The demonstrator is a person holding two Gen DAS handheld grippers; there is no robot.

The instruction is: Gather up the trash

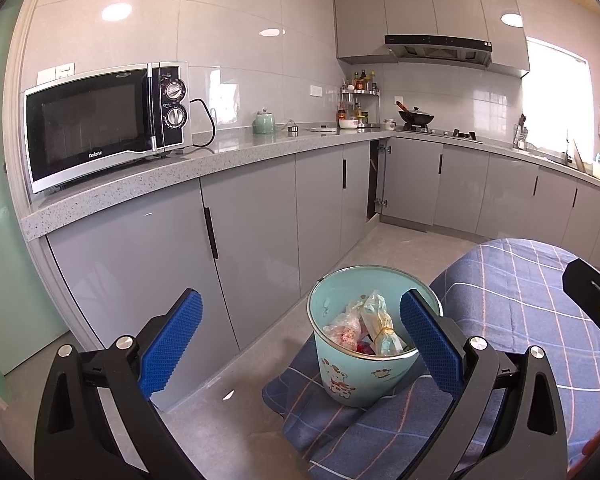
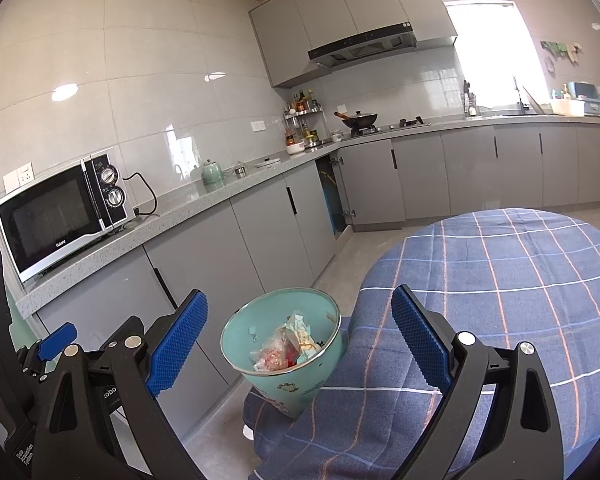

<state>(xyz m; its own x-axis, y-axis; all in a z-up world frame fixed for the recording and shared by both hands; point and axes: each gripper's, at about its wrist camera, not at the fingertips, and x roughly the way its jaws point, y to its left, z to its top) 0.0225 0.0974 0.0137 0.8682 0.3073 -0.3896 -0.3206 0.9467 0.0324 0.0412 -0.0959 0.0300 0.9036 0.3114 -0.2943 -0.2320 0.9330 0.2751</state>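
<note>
A teal cartoon-print trash bin stands on the floor beside the table, on the hanging edge of the blue plaid tablecloth. It holds crumpled plastic bags and wrappers. It also shows in the right wrist view with the same trash inside. My left gripper is open and empty, held above and in front of the bin. My right gripper is open and empty, also above the bin. The right gripper's body shows at the right edge of the left wrist view.
A grey counter with grey cabinets runs along the left and back walls. On it are a microwave, a green jar, a spice rack and a wok. One corner cabinet door stands open. The plaid-covered table fills the right.
</note>
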